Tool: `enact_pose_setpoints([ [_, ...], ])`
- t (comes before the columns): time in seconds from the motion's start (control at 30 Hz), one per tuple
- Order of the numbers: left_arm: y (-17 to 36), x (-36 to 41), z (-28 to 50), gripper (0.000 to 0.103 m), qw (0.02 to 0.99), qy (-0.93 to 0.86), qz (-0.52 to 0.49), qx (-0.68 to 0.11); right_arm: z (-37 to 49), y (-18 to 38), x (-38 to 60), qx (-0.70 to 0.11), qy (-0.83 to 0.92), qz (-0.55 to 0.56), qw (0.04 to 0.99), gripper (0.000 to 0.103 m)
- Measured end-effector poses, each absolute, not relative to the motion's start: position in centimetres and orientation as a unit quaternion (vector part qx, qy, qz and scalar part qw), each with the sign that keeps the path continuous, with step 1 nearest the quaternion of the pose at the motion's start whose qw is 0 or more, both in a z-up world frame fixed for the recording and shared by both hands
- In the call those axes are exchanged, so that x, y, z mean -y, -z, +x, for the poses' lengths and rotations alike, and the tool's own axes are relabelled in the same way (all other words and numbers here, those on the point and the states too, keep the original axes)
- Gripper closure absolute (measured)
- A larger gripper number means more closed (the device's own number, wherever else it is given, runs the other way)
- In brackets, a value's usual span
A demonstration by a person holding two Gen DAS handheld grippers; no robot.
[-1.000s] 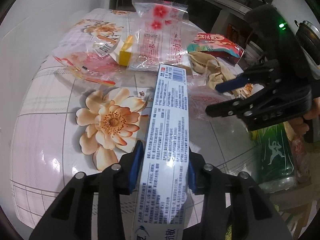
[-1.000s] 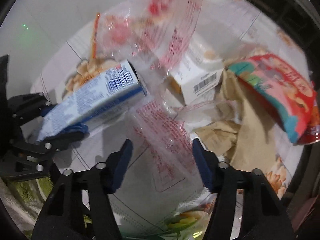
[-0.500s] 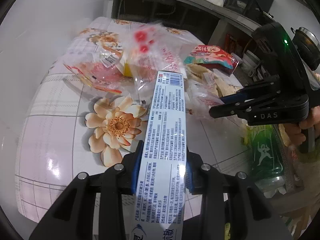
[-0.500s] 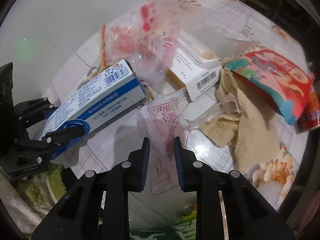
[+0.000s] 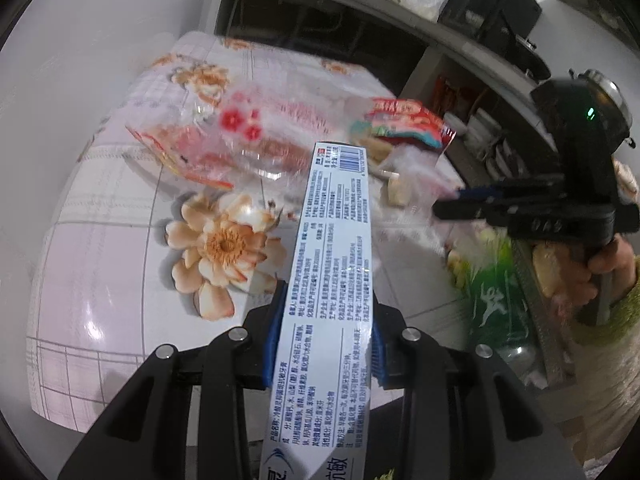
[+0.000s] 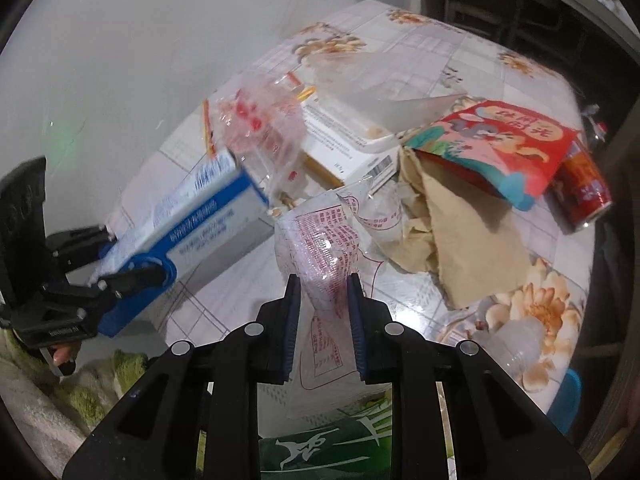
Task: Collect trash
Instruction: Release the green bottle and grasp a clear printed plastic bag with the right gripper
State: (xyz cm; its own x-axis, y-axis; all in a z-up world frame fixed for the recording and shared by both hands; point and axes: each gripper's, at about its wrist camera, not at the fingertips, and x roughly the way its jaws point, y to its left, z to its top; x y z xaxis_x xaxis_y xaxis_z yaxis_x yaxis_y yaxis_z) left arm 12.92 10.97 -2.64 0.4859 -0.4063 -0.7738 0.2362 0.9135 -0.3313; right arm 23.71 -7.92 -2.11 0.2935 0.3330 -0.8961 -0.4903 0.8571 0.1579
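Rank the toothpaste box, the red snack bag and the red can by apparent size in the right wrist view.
1. toothpaste box, though it lies nearest the camera, which inflates it
2. red snack bag
3. red can, clearly the smallest

Place: a home, in the kitchen or eating room.
Table: a round table [image 5: 100, 264] with a shiny cloth that has big orange flowers [image 5: 224, 246] on it.
Shelves: at 1 o'clock past the table there is a long grey shelf [image 5: 452, 54] with stacked white bowls [image 5: 486, 130] under it.
Cooking things: a dark box like a small oven [image 5: 494, 2] sits on top at 1 o'clock, and a metal pot lid [image 5: 608, 90] shows at 3 o'clock.
Food mess: a red snack bag [image 6: 508, 148] and a red can [image 6: 584, 192] lie on the table at 2 o'clock.
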Motion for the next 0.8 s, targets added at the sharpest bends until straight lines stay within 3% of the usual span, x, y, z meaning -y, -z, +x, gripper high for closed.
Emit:
enact_pose_setpoints([
  [0.1, 3.3, -10.7, 12.9, 0.068, 0.847, 0.191, -0.08, -0.489, 23.4, 2.0, 8.2, -0.535, -0.253, -0.064, 0.803, 0.081],
  [0.23, 3.1, -11.5, 13.2, 0.05, 0.848, 0.197, -0.108, -0.48, 23.5, 2.1, 8.0, -0.535, -0.252, -0.058, 0.805, 0.081],
  [0.57, 2.3, -13.7, 16.6, 0.049, 0.844, 0.203, -0.184, -0.462, 23.5, 2.1, 8.3, -0.53, -0.255, -0.048, 0.807, 0.081],
  [0.7, 0.3, -14.7, 20.0, 0.034, 0.878, 0.188, -0.158, -0.411, 23.6, 2.0, 8.4, -0.527, -0.263, -0.043, 0.807, 0.081],
  [0.8, -0.3, -14.8, 23.2, 0.031, 0.892, 0.181, -0.123, -0.396, 23.6, 2.0, 8.2, -0.525, -0.268, -0.042, 0.807, 0.081],
])
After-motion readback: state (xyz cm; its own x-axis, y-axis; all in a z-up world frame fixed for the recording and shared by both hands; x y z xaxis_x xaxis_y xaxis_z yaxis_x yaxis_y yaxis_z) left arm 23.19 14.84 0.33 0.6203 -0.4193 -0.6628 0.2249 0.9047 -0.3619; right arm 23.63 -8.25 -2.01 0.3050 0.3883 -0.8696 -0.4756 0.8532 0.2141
